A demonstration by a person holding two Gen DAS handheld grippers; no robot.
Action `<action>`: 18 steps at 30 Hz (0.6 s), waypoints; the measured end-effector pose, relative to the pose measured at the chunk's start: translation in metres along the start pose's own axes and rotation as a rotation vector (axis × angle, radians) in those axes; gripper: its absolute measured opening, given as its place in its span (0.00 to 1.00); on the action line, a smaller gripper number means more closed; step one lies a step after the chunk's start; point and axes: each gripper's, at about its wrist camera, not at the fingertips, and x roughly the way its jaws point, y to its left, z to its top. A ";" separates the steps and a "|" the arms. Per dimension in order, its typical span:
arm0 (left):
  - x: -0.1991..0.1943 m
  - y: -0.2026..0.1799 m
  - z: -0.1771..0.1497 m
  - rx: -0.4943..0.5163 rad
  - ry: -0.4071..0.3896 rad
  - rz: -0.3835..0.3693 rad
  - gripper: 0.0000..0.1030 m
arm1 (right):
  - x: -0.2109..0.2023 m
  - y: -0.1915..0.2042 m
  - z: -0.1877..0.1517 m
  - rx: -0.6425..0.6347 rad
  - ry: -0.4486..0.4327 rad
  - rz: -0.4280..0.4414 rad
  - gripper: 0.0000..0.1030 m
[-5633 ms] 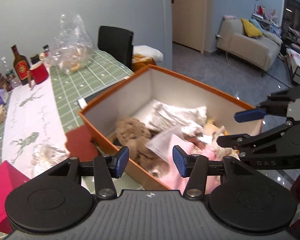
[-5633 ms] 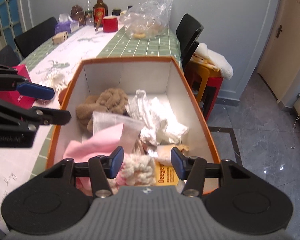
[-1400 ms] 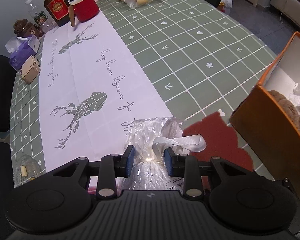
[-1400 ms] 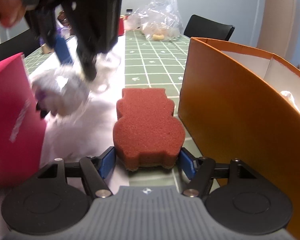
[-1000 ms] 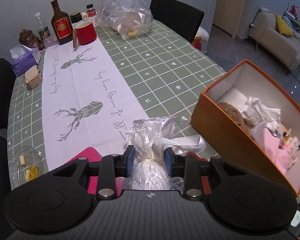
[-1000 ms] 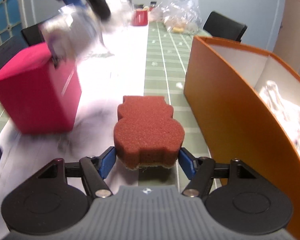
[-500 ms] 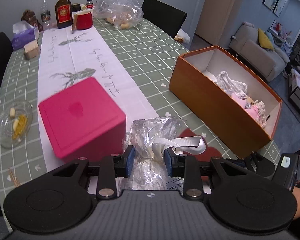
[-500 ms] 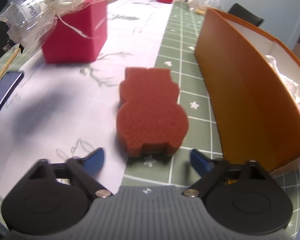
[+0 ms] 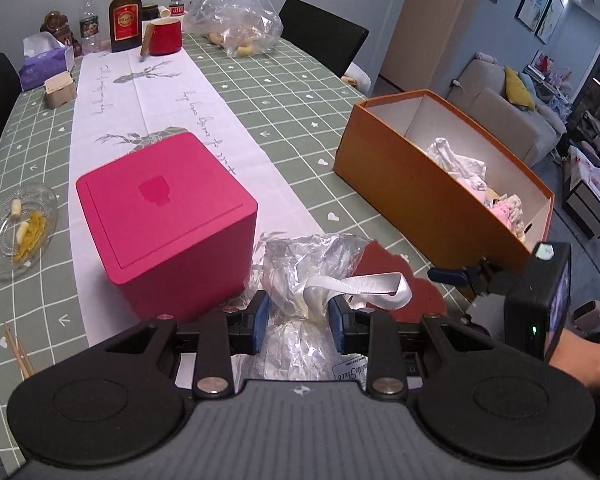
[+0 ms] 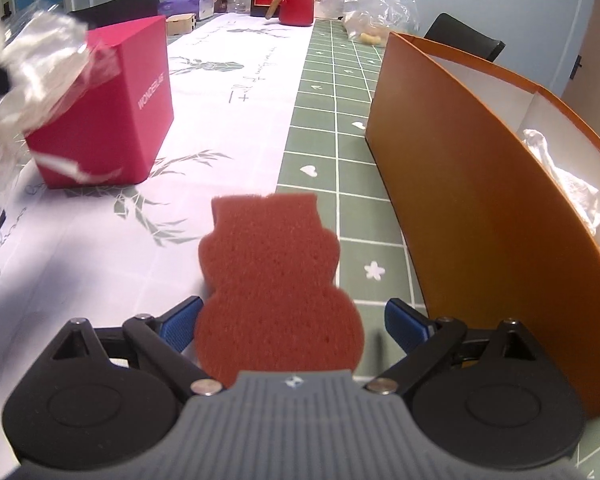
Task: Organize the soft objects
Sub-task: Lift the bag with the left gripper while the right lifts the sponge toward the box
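The bench cloth (image 9: pixel 260 76) was green with a white grid and small white hearts. The runner (image 9: pixel 160 96) was white with grey deer and script. The cube (image 9: pixel 160 216) was magenta. The box (image 9: pixel 428 196) was orange outside, white inside. The sponge (image 10: pixel 276 276) was brick red. The tool pads (image 10: pixel 180 322) were blue.

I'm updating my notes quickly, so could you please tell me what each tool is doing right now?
Left tool: shut on the ribbon-tied cellophane bag.
Right tool: open, jaws just widened; red sponge lies loose between them.
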 end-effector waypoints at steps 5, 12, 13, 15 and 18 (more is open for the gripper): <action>0.005 0.002 -0.006 -0.005 0.017 0.001 0.35 | 0.007 -0.001 0.005 -0.009 0.022 0.049 0.82; 0.010 -0.001 -0.008 -0.005 0.034 0.004 0.35 | 0.001 0.002 0.006 -0.051 0.026 0.098 0.70; 0.010 -0.002 -0.009 -0.006 0.035 0.003 0.35 | 0.001 0.002 0.006 -0.055 0.026 0.106 0.70; 0.011 -0.003 -0.008 -0.005 0.036 0.003 0.35 | -0.001 0.002 0.006 -0.063 0.024 0.118 0.69; 0.011 -0.006 -0.008 -0.003 0.035 0.000 0.35 | -0.006 0.002 0.007 -0.065 0.017 0.135 0.69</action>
